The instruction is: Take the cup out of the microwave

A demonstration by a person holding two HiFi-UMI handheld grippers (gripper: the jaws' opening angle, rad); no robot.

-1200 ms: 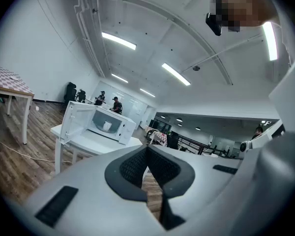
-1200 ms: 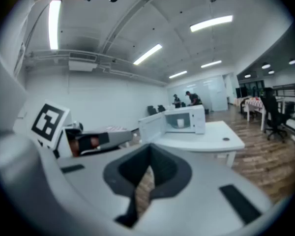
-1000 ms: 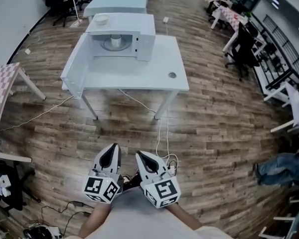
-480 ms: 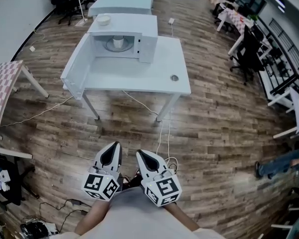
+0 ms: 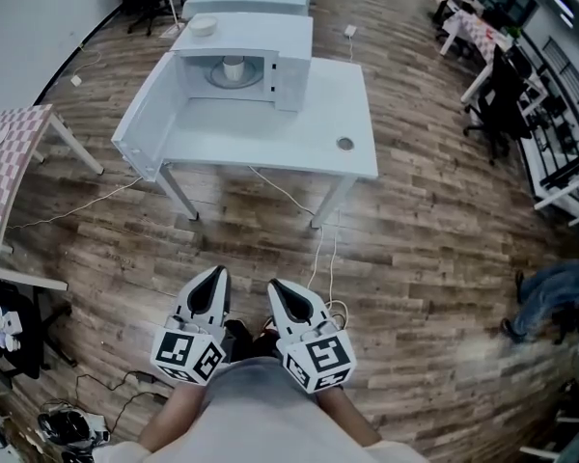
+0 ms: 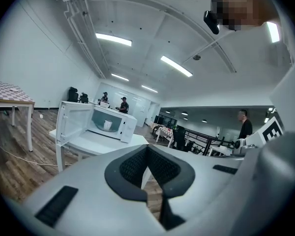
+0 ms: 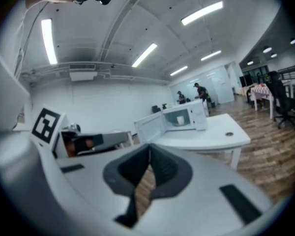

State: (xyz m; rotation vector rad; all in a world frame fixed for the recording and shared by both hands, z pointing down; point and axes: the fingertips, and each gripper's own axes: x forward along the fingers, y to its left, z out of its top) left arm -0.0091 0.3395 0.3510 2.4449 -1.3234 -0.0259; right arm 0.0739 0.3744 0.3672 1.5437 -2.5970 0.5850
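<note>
A white microwave (image 5: 270,61) stands at the far side of a white table (image 5: 270,138), its door (image 5: 140,114) swung open to the left. Inside it a small white cup (image 5: 234,68) sits on the turntable. In the left gripper view the cup (image 6: 107,125) shows far ahead, and in the right gripper view the same cup (image 7: 180,120) is also distant. My left gripper (image 5: 215,276) and right gripper (image 5: 273,287) hang side by side over the wooden floor, well short of the table. Both are shut and hold nothing.
A white bowl (image 5: 204,27) rests on top of the microwave. Cables (image 5: 323,258) trail down from the table across the floor in front of me. A checkered table (image 5: 14,152) stands to the left, and office chairs and a seated person (image 5: 550,297) are to the right.
Both grippers have been carried forward toward the table, still side by side and shut. The table and microwave look slightly nearer.
</note>
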